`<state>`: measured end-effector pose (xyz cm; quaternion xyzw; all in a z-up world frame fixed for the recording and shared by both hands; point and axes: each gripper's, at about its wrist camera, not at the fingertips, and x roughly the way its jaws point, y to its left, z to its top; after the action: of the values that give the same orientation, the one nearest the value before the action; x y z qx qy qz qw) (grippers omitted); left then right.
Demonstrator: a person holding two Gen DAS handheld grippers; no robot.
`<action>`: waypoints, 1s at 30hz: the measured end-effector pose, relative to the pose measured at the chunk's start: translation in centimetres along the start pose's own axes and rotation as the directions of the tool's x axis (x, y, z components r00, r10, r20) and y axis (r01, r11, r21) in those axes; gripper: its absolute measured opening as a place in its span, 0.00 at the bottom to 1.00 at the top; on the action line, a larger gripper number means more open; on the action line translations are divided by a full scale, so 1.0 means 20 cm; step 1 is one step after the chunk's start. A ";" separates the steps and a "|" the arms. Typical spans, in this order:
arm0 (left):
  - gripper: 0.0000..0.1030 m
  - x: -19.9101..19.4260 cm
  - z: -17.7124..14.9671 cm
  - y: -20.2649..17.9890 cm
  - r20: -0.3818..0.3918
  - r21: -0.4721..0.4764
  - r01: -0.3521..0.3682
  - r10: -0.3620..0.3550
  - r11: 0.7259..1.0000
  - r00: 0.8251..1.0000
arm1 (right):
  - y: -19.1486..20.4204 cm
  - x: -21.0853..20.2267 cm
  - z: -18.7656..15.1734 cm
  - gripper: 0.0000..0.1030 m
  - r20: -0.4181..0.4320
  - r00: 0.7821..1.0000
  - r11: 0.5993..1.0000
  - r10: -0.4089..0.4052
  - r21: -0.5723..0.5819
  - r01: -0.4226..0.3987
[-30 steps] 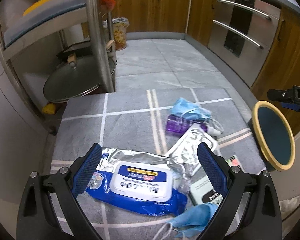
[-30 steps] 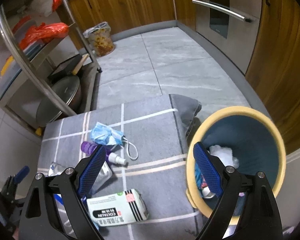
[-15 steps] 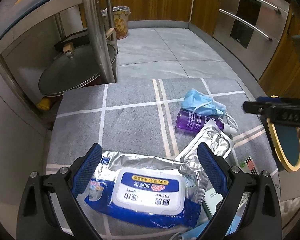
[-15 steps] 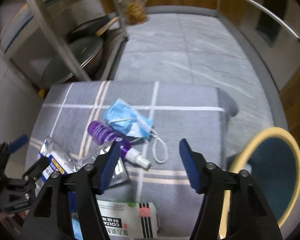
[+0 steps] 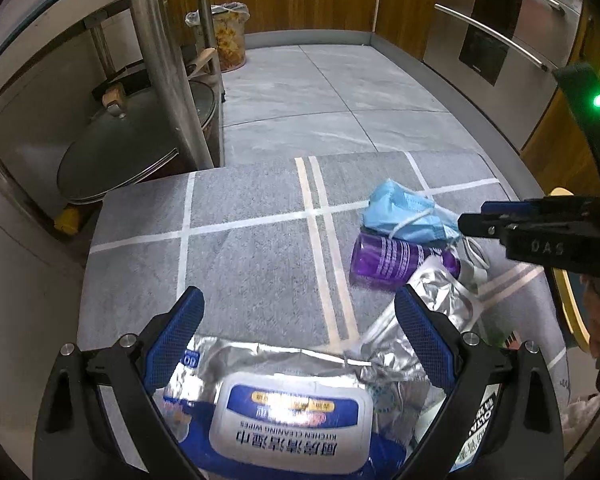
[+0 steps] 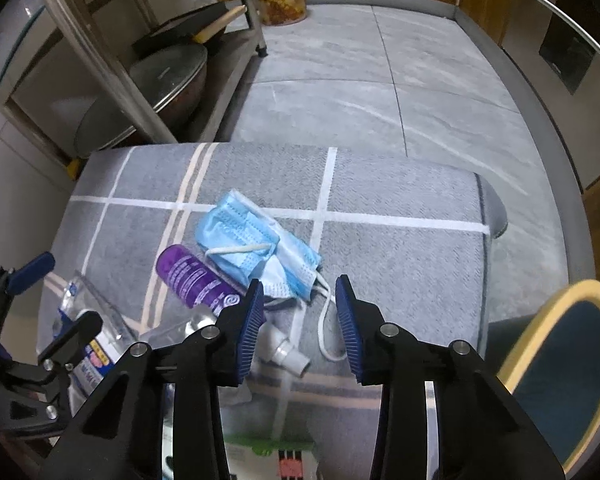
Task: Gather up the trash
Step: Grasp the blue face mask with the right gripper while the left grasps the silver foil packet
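On the grey checked cloth (image 5: 244, 248) lie a blue face mask (image 6: 256, 240), a purple spray bottle (image 6: 196, 278), a crumpled foil pouch (image 5: 432, 300) and a blue wet-wipes pack (image 5: 288, 416). My left gripper (image 5: 300, 332) is open and empty, its fingers on either side of the wipes pack's far end. My right gripper (image 6: 298, 320) is open and empty, hovering just above the mask's near edge and ear loop; it also shows in the left wrist view (image 5: 540, 232). The mask (image 5: 404, 216) rests on the bottle (image 5: 396, 258).
A yellow-rimmed blue bin (image 6: 564, 368) stands at the right, below the cloth's edge. A white carton (image 6: 268, 460) lies under my right gripper. A steel rack with a lidded pan (image 5: 132, 148) is at the left. A lined waste basket (image 5: 228, 36) stands on the far floor.
My right gripper swung left from over the bin to above the mask and narrowed its opening. My left gripper stayed open over the wipes pack, shifting slightly nearer.
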<state>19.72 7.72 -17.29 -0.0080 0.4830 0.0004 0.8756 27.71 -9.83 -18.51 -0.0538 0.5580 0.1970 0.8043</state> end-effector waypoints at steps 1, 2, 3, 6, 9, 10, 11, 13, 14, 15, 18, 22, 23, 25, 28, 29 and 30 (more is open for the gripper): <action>0.92 0.01 0.01 0.00 0.000 -0.003 0.003 -0.003 1.000 1.000 | 0.00 0.02 0.01 0.37 -0.005 1.000 1.000 -0.001 -0.003 0.001; 0.92 0.01 0.02 0.00 0.001 -0.006 0.007 -0.007 1.000 1.000 | 0.00 0.03 0.02 0.37 -0.009 1.000 1.000 0.000 -0.004 0.000; 0.92 0.02 0.03 -0.01 0.002 -0.004 0.011 -0.011 1.000 1.000 | -0.01 0.05 0.02 0.37 -0.013 1.000 1.000 0.003 -0.004 -0.004; 0.92 0.04 0.05 -0.03 0.000 0.007 0.013 -0.013 1.000 1.000 | 0.00 0.10 0.03 0.37 -0.033 0.999 1.000 0.028 -0.012 -0.029; 0.92 0.07 0.06 -0.05 -0.008 0.014 0.014 -0.014 1.000 1.000 | 0.02 0.16 0.02 0.25 -0.061 0.998 0.999 0.033 -0.037 -0.035; 0.92 0.08 0.06 -0.05 -0.010 0.014 0.013 -0.013 1.000 1.000 | 0.02 0.16 0.02 0.19 -0.059 0.997 0.999 0.040 -0.033 -0.042; 0.92 0.08 0.07 -0.05 -0.011 0.011 0.014 -0.014 1.000 1.000 | 0.02 0.16 0.03 0.16 -0.055 0.997 0.998 0.050 -0.031 -0.052; 0.92 0.09 0.07 -0.06 -0.013 0.009 0.015 -0.015 1.000 1.000 | 0.02 0.14 0.03 0.06 -0.045 0.997 0.997 0.063 -0.037 -0.065; 0.92 0.10 0.07 -0.07 -0.016 0.013 0.014 -0.014 1.000 1.000 | 0.02 0.13 0.03 0.05 -0.038 0.997 0.997 0.074 -0.032 -0.075; 0.92 0.10 0.07 -0.07 -0.018 0.018 0.012 -0.012 1.000 1.000 | 0.01 0.11 0.04 0.05 -0.030 0.996 0.996 0.081 -0.027 -0.082; 0.92 0.11 0.07 -0.08 -0.023 0.015 0.014 -0.014 1.000 1.000 | 0.00 0.05 0.05 0.04 -0.017 0.996 0.996 0.085 -0.021 -0.086; 0.92 0.11 0.08 -0.10 -0.021 0.012 0.023 -0.022 1.000 1.000 | -0.03 -0.09 0.08 0.04 0.028 0.995 0.996 0.093 -0.004 -0.093; 0.92 0.11 0.08 -0.11 -0.022 0.017 0.024 -0.024 1.000 0.999 | -0.04 -0.11 0.08 0.04 0.038 0.995 0.996 0.092 -0.003 -0.092; 0.92 0.11 0.07 -0.13 -0.028 0.027 0.035 -0.035 0.999 0.999 | -0.05 -0.19 0.09 0.04 0.062 0.995 0.997 0.083 0.000 -0.083; 0.92 0.10 0.05 -0.17 -0.047 0.046 0.091 -0.089 0.995 0.995 | -0.09 -0.26 0.09 0.04 0.085 0.993 0.997 0.081 0.013 -0.082; 0.92 0.11 0.04 -0.19 -0.061 0.054 0.134 -0.131 0.989 0.990 | -0.11 -0.28 0.08 0.04 0.090 0.993 0.996 0.081 0.025 -0.083; 0.92 0.11 0.03 -0.21 -0.075 0.061 0.167 -0.162 0.984 0.984 | -0.12 -0.29 0.08 0.04 0.094 0.992 0.996 0.082 0.035 -0.086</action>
<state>21.37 3.54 -18.86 -0.0184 0.5109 -0.0885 0.8549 28.37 -13.09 -12.89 -0.0054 0.5257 0.2222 0.8211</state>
